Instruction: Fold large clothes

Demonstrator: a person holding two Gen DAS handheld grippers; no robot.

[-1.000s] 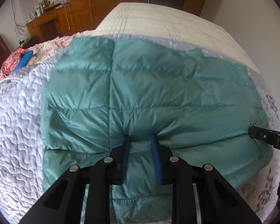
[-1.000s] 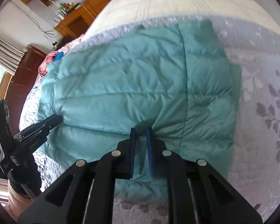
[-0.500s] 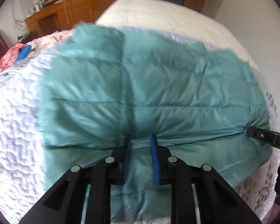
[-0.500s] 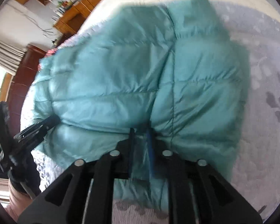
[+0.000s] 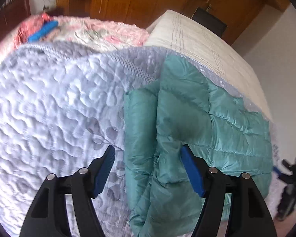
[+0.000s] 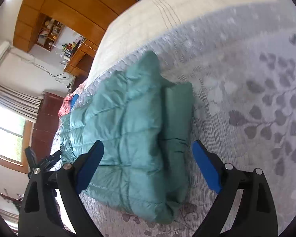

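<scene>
Teal puffer jacket (image 6: 132, 138): folded near bed edge, soft, light, slippery; pinch quilted hem. Left gripper (image 5: 148, 169), right gripper (image 6: 148, 165): jaws opening, pads off fabric.

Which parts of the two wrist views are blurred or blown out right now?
Left wrist view: the quilt at left and the right gripper at the frame edge smear; the jacket stays fairly sharp. Right wrist view: the window is blown out and the quilt's leaf print is soft.

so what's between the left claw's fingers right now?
In the left wrist view the left claw is opening: bare quilt plus the teal jacket's folded edge lie between its fingers, and neither pad presses the jacket.
</scene>
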